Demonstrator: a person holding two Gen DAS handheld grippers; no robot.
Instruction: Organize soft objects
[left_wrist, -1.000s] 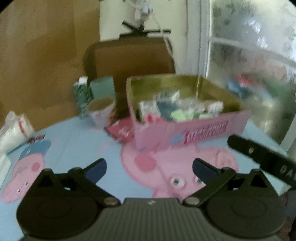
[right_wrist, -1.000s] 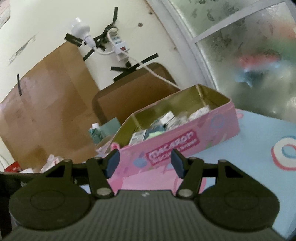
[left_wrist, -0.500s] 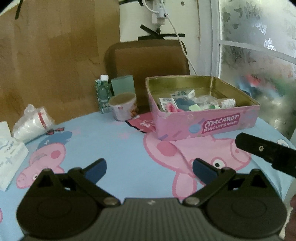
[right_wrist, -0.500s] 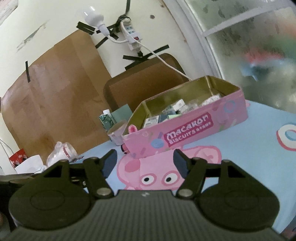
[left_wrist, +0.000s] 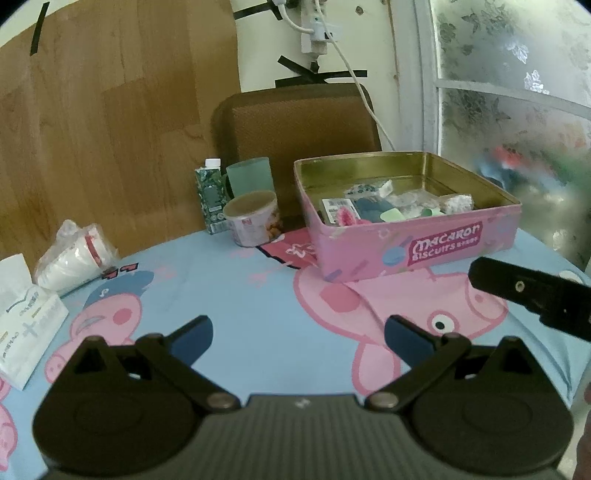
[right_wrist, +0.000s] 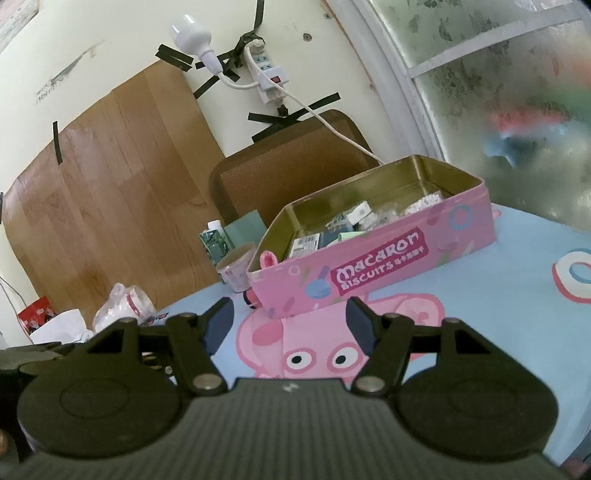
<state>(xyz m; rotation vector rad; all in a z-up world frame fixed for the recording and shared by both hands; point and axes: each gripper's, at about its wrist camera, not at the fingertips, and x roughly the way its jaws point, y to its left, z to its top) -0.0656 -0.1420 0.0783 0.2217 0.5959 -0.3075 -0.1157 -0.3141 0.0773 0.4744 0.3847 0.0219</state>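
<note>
Two grippers — left gripper (left_wrist: 298, 336) and right gripper (right_wrist: 290, 320) — both spread wide, empty, poised over the cartoon tablecloth (left_wrist: 236, 295). Soft items (left_wrist: 373, 210) gathered inside the open pink tin (left_wrist: 424, 247), well ahead of both — likely kept lidless for sorting access.

Back of the counter (left_wrist: 229, 295), a green carton (left_wrist: 213, 201) stands just beside a teal cup (left_wrist: 249, 177), a paper tub (left_wrist: 253, 218) in front. Far left, bagged white cups (left_wrist: 72, 256) lie tipped beside a tissue pack (left_wrist: 26, 321). A brown chair (left_wrist: 295, 125) waits behind, power strip (right_wrist: 267, 79) taped above.
</note>
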